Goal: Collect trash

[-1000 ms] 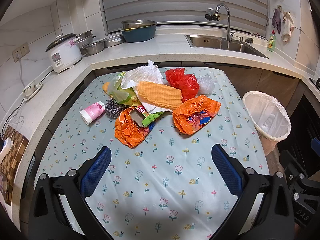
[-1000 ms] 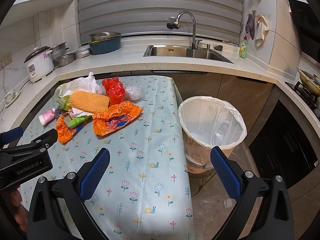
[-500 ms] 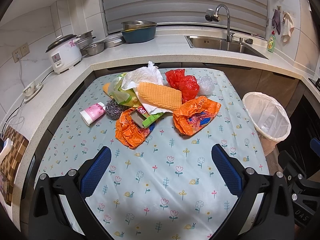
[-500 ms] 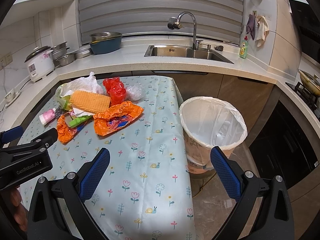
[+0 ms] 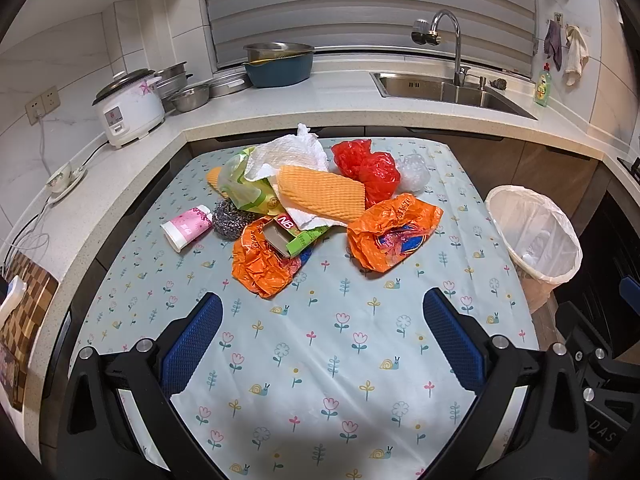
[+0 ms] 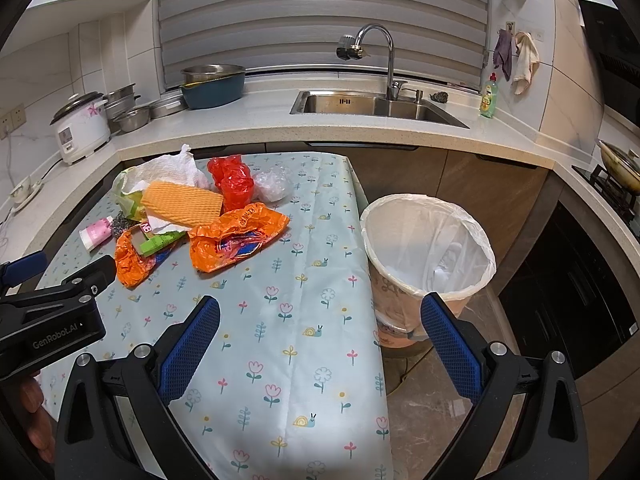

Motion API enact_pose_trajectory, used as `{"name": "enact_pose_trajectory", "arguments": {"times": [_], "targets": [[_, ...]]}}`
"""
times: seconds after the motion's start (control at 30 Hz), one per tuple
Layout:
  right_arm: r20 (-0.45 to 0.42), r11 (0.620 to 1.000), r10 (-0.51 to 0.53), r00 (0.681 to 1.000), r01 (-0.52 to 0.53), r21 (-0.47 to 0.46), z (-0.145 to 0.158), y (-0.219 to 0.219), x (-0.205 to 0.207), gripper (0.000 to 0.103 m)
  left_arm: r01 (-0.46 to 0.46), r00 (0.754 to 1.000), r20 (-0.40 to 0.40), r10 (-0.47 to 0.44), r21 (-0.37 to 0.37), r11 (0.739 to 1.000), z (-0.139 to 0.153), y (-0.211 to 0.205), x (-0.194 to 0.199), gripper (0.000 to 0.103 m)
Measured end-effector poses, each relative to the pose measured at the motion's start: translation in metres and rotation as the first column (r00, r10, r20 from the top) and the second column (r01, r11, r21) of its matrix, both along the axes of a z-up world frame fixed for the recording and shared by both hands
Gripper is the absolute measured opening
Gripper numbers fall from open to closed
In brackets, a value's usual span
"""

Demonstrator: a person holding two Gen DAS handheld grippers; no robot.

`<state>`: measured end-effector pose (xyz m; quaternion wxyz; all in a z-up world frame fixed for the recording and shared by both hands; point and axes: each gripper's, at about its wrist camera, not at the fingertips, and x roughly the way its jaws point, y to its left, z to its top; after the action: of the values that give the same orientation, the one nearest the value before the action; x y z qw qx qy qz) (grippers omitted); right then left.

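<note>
A heap of trash lies on the far half of the flowered tablecloth (image 5: pixel 320 360): two orange wrappers (image 5: pixel 394 232) (image 5: pixel 262 260), a red bag (image 5: pixel 370 170), a yellow-orange cloth (image 5: pixel 322 192), white paper towel (image 5: pixel 290 152), a steel scourer (image 5: pixel 228 220), a pink cup (image 5: pixel 186 228) and a green box (image 5: pixel 302 238). A white-lined bin (image 5: pixel 534 236) (image 6: pixel 428 248) stands on the floor right of the table. My left gripper (image 5: pixel 322 336) is open and empty, short of the heap. My right gripper (image 6: pixel 320 340) is open and empty over the table's right edge.
A counter wraps around behind with a rice cooker (image 5: pixel 128 106), steel bowls (image 5: pixel 188 96), a blue basin (image 5: pixel 280 66) and a sink (image 5: pixel 444 90). A cutting board (image 5: pixel 24 312) lies at the left. The left gripper body (image 6: pixel 52 316) shows in the right wrist view.
Both grippers have drifted very slightly; the scene is otherwise the same and both stay open.
</note>
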<state>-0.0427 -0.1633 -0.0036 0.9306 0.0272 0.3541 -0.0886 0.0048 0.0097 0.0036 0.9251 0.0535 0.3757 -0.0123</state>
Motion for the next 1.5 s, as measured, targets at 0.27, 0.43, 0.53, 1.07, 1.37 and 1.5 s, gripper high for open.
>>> {"name": "enact_pose_trajectory", "arguments": {"times": [0.27, 0.43, 0.53, 1.07, 1.37, 1.5], "targets": [[0.001, 1.0, 0.0, 1.0, 0.0, 0.001, 0.0, 0.0, 0.0, 0.096, -0.001, 1.0, 0.0, 0.001, -0.001, 1.0, 0.0, 0.0, -0.001, 0.096], [0.001, 1.0, 0.0, 1.0, 0.0, 0.002, 0.0, 0.0, 0.0, 0.096, 0.0, 1.0, 0.001, 0.0, -0.001, 1.0, 0.0, 0.0, -0.001, 0.096], [0.0, 1.0, 0.0, 1.0, 0.0, 0.001, 0.001, 0.001, 0.0, 0.096, -0.001, 1.0, 0.002, 0.001, -0.001, 1.0, 0.0, 0.0, -0.001, 0.096], [-0.001, 1.0, -0.003, 1.0, 0.003, 0.003, 0.0, 0.006, 0.003, 0.096, 0.011, 1.0, 0.02, -0.011, -0.01, 1.0, 0.006, 0.004, 0.005, 0.096], [-0.014, 1.0, -0.01, 1.0, 0.011, 0.012, -0.009, 0.002, 0.012, 0.096, -0.011, 1.0, 0.018, 0.012, -0.059, 0.998, -0.012, 0.029, 0.017, 0.096], [-0.023, 1.0, -0.011, 1.0, 0.011, 0.021, -0.015, 0.004, 0.022, 0.096, -0.013, 1.0, -0.004, 0.013, -0.077, 0.997, -0.023, 0.045, 0.027, 0.096]]}}
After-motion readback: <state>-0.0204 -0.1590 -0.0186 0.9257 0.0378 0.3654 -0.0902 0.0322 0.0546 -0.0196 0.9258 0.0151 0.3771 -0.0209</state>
